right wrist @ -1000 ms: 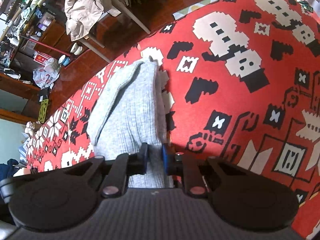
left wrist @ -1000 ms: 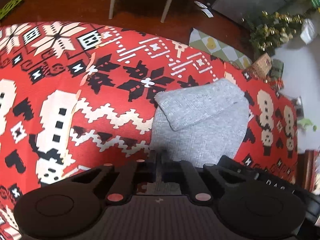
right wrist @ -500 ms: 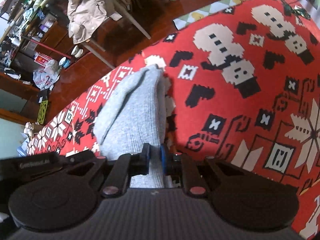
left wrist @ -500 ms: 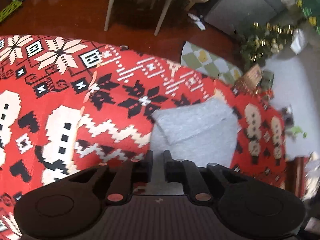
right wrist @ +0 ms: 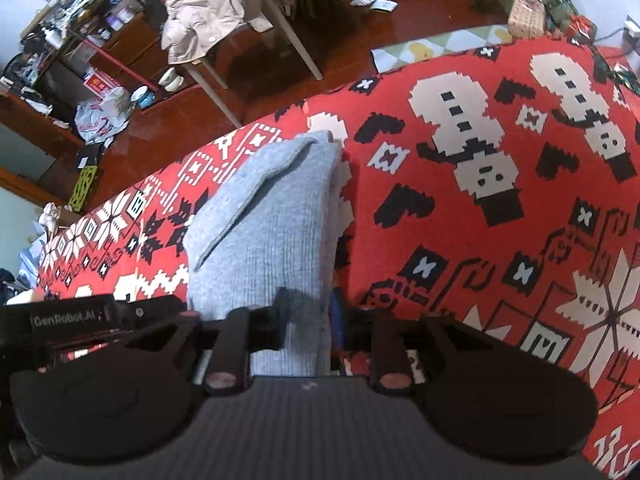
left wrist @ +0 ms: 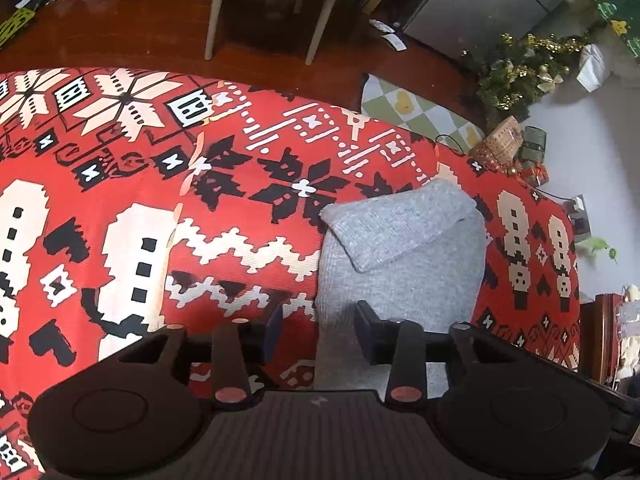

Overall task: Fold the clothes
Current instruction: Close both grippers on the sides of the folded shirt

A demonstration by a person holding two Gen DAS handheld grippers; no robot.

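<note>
A grey knitted garment (left wrist: 404,256) lies folded on a red, black and white patterned cloth (left wrist: 160,208), with a folded flap on top at its far end. It also shows in the right wrist view (right wrist: 276,220). My left gripper (left wrist: 318,328) is open above the garment's near left edge and holds nothing. My right gripper (right wrist: 310,320) is open, its jaws apart on either side of the garment's near right edge. The garment's near end is hidden behind both grippers.
Beyond the cloth's far edge is a wooden floor with chair legs (left wrist: 212,20), a checked mat (left wrist: 416,112) and a small decorated tree (left wrist: 516,76). A coat (right wrist: 200,12) hangs over a chair and cluttered shelves (right wrist: 72,40) stand at the left.
Both grippers have opened and let go of the garment's near edge, which now lies flat. Both have risen and drawn back a little.
</note>
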